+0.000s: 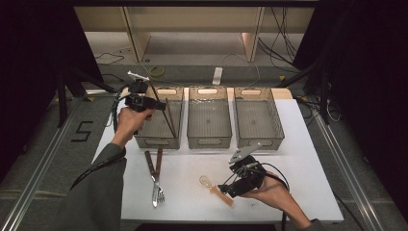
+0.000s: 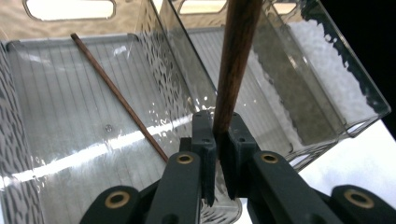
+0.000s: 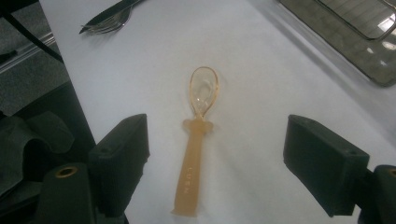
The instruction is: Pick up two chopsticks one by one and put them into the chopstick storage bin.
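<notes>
My left gripper (image 1: 160, 105) hangs over the left clear bin (image 1: 144, 140), shut on a dark wooden chopstick (image 1: 155, 91). In the left gripper view, that chopstick (image 2: 235, 60) rises from between the closed jaws of the left gripper (image 2: 222, 128). A second chopstick (image 2: 116, 93) lies slanted inside the left bin (image 2: 56, 154). My right gripper (image 1: 223, 188) sits low over the table, open. An orange translucent spoon (image 3: 195, 154) lies flat between its wide jaws, with the right gripper (image 3: 222, 158) not touching it. From above, the spoon (image 1: 216, 190) points its bowl away from the person.
Three clear bins stand in a row at the back: left, middle (image 1: 208, 140) and right (image 1: 255, 142). A wooden-handled fork and knife (image 1: 155, 178) lie side by side on the white table (image 1: 298, 183) near the left forearm. The table's front edge is close behind the right hand.
</notes>
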Available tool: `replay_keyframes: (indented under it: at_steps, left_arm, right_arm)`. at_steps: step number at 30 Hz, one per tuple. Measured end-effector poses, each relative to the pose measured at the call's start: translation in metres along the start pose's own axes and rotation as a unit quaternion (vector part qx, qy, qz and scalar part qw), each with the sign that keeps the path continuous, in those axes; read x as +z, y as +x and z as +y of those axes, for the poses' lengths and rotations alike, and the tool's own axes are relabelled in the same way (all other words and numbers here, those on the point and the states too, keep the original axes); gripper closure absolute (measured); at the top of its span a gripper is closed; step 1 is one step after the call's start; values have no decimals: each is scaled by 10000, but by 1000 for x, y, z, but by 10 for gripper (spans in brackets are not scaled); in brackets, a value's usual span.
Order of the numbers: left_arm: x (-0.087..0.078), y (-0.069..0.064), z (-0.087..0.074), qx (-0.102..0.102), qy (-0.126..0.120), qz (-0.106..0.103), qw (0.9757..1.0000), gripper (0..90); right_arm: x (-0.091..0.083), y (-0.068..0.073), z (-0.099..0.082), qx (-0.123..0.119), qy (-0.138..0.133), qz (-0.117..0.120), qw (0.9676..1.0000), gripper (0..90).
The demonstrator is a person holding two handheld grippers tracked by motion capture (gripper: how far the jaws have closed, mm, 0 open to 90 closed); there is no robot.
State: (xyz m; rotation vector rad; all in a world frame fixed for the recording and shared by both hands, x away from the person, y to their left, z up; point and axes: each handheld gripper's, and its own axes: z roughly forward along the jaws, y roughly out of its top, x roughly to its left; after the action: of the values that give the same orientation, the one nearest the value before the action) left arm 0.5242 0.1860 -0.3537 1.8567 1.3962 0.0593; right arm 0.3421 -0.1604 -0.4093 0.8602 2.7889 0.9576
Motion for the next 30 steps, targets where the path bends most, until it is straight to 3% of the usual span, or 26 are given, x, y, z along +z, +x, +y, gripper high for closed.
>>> replay_keyframes:
  at_steps: [11, 13, 14, 18, 24, 30]
  left_arm:
    - [12, 2, -7, -33, 146, 74, 9999, 841]
    - [14, 1, -7, -26, 180, 91, 9998, 840]
    - [15, 1, -8, -5, 203, 98, 9997, 840]
    - [17, 2, -8, -17, 236, 159, 9996, 835]
    - [17, 5, -8, -145, 175, 290, 9993, 611]
    - [13, 4, -8, -88, 55, 341, 9994, 512]
  right_arm:
    - [-1, 0, 0, 72, 0, 1, 10000, 232]
    - [-1, -1, -1, -7, 33, 5, 10000, 232]
    - [-1, 0, 0, 101, 3, 6, 9999, 232]
    - [0, 0, -1, 17, 29, 4, 10000, 231]
    - [0, -1, -1, 12, 24, 7, 10000, 232]
    - [0, -1, -1, 80, 12, -5, 10000, 231]
